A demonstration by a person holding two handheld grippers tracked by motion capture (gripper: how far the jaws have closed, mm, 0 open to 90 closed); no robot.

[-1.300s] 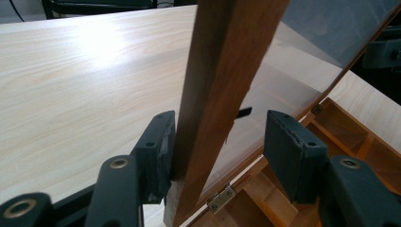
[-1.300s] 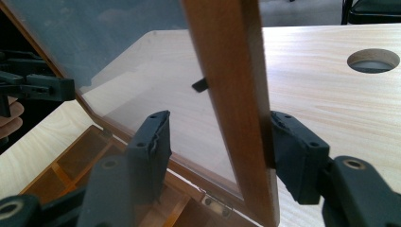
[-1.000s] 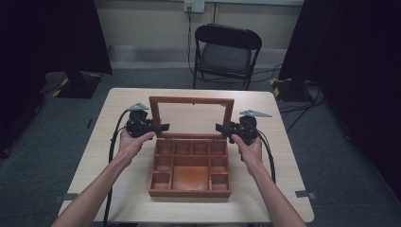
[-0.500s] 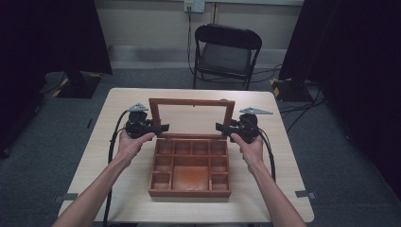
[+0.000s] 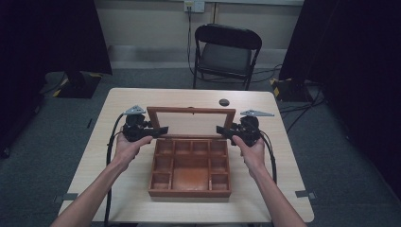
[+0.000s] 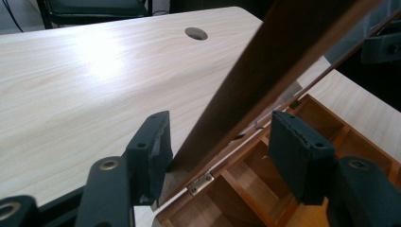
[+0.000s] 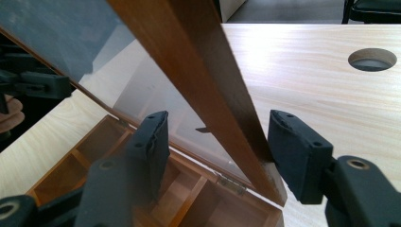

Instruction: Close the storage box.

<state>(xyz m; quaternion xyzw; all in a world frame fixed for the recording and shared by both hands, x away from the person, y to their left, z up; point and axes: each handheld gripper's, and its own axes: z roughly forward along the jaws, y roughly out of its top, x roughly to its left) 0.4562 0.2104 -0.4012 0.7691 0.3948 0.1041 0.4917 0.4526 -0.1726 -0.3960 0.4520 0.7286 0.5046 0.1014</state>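
We hold left gripper [image 5: 160,130] and right gripper [image 5: 223,131] wide apart around lid [image 5: 191,111] sides, gripping nothing. Wooden box [image 5: 190,166] sits mid-table, lid up. Next, we think: pinch frame, move lid slowly.

no readable text, labels or numbers anywhere

In both gripper views the lid [image 6: 265,71] runs off at 12 o'clock, and the box [image 7: 189,198] at 6 o'clock.
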